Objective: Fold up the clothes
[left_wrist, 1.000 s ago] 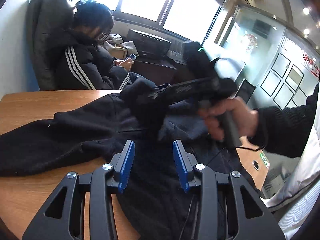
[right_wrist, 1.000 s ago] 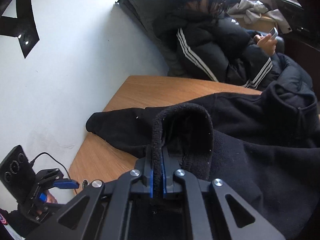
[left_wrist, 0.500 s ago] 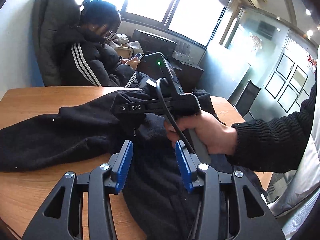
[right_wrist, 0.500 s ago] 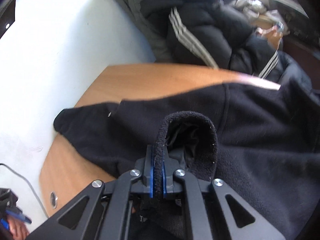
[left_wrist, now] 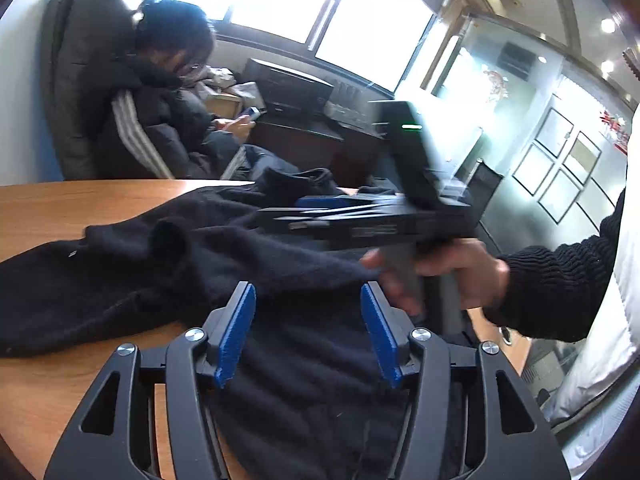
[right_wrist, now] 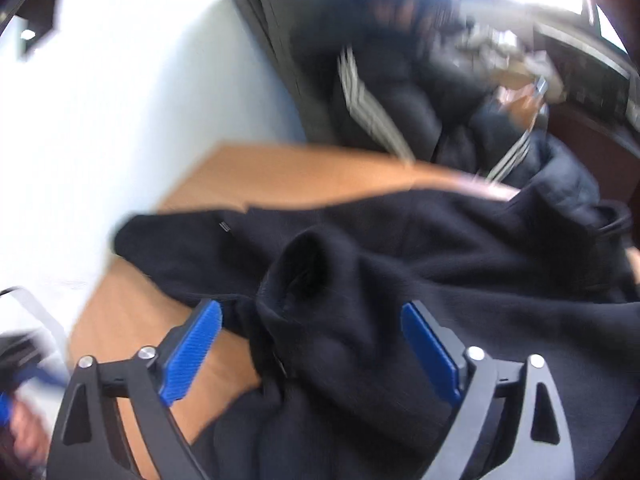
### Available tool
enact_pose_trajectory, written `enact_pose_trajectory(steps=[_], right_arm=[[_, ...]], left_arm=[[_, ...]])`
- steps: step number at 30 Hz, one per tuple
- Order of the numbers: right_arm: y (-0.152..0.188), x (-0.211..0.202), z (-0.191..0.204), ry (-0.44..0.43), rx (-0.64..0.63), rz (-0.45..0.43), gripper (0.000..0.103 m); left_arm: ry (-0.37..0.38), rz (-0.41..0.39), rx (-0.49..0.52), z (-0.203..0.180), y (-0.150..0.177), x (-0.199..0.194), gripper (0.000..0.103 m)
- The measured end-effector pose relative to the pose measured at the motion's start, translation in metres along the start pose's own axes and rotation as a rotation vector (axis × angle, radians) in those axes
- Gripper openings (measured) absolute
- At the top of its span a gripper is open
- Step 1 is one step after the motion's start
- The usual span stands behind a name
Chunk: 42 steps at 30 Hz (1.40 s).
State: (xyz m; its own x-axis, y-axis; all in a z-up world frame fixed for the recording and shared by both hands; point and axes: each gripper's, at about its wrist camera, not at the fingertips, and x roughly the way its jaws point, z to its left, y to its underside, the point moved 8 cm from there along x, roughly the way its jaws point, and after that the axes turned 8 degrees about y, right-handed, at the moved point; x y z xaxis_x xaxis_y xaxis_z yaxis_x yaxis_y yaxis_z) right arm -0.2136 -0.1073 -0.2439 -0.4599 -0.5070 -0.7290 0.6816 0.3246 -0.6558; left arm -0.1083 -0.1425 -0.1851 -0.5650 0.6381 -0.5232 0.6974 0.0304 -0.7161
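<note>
A black fleece garment (left_wrist: 168,276) lies spread over the wooden table (left_wrist: 60,208), one sleeve reaching left. My left gripper (left_wrist: 308,332) is open low over the garment's near part, nothing between its blue pads. In the left wrist view, a hand holds my right gripper (left_wrist: 320,206) side-on above the cloth. In the right wrist view, the right gripper (right_wrist: 316,344) stands wide open, and the sleeve cuff (right_wrist: 308,256) lies loose on the garment (right_wrist: 480,264) just ahead of its pads. That view is blurred by motion.
A person in a black striped jacket (left_wrist: 152,132) sits in a chair beyond the table's far edge, holding a phone (left_wrist: 250,114). A white wall (right_wrist: 100,120) runs along the table's left side. A dark cabinet (left_wrist: 296,92) stands under the windows.
The right gripper, shut on the sleeve cuff before, has opened and let it drop onto the garment. It has pulled back to the right; the left gripper stayed open.
</note>
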Motion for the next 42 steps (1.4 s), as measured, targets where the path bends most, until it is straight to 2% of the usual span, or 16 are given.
enact_pose_trajectory(steps=[1, 5, 8, 14, 16, 17, 19, 20, 21, 26, 30, 31, 33, 37, 40, 42], right_arm=[[0.002, -0.026, -0.017, 0.02, -0.015, -0.04, 0.099], [0.043, -0.091, -0.102, 0.261, -0.136, -0.077, 0.103], [0.099, -0.103, -0.154, 0.447, -0.327, 0.03, 0.102], [0.167, -0.076, -0.199, 0.593, -0.579, 0.141, 0.098], [0.172, -0.057, -0.214, 0.642, -0.573, 0.152, 0.081], [0.173, -0.047, -0.222, 0.65, -0.534, 0.171, 0.064], [0.168, -0.044, -0.235, 0.631, -0.431, 0.158, 0.055], [0.165, -0.047, -0.24, 0.637, -0.394, 0.147, 0.037], [0.162, -0.052, -0.244, 0.642, -0.36, 0.135, 0.027], [0.144, -0.107, -0.265, 0.666, -0.16, -0.023, 0.018], [0.165, -0.131, -0.314, 0.677, 0.167, -0.042, 0.02], [0.177, -0.128, -0.329, 0.667, 0.254, -0.006, 0.025], [0.194, -0.118, -0.342, 0.665, 0.323, 0.067, 0.05], [0.189, -0.129, -0.329, 0.625, 0.289, 0.062, 0.071], [0.178, -0.161, -0.316, 0.585, 0.227, 0.024, 0.074], [0.149, -0.189, -0.31, 0.581, 0.174, -0.057, 0.078]], left_arm=[[0.026, 0.002, 0.009, -0.007, -0.006, 0.011, 0.061], [0.094, 0.022, 0.026, -0.031, -0.024, 0.061, 0.097], [0.091, 0.078, 0.049, -0.042, -0.026, 0.114, 0.098], [0.039, 0.135, 0.114, -0.049, -0.02, 0.166, 0.098], [0.016, 0.144, 0.128, -0.049, -0.018, 0.176, 0.098], [0.005, 0.148, 0.135, -0.05, -0.016, 0.181, 0.098], [-0.018, 0.156, 0.149, -0.05, -0.014, 0.191, 0.098], [-0.029, 0.16, 0.156, -0.05, -0.013, 0.196, 0.098], [-0.041, 0.164, 0.164, -0.05, -0.012, 0.201, 0.098], [-0.097, 0.184, 0.198, -0.05, -0.006, 0.226, 0.098], [-0.134, 0.195, 0.173, -0.028, 0.002, 0.237, 0.098], [-0.143, 0.198, 0.166, -0.022, 0.004, 0.239, 0.098], [-0.168, 0.213, 0.147, -0.007, 0.01, 0.245, 0.098], [-0.208, 0.248, 0.096, 0.026, 0.02, 0.247, 0.098], [-0.214, 0.249, 0.088, 0.038, 0.02, 0.237, 0.098], [-0.218, 0.249, 0.083, 0.046, 0.02, 0.23, 0.098]])
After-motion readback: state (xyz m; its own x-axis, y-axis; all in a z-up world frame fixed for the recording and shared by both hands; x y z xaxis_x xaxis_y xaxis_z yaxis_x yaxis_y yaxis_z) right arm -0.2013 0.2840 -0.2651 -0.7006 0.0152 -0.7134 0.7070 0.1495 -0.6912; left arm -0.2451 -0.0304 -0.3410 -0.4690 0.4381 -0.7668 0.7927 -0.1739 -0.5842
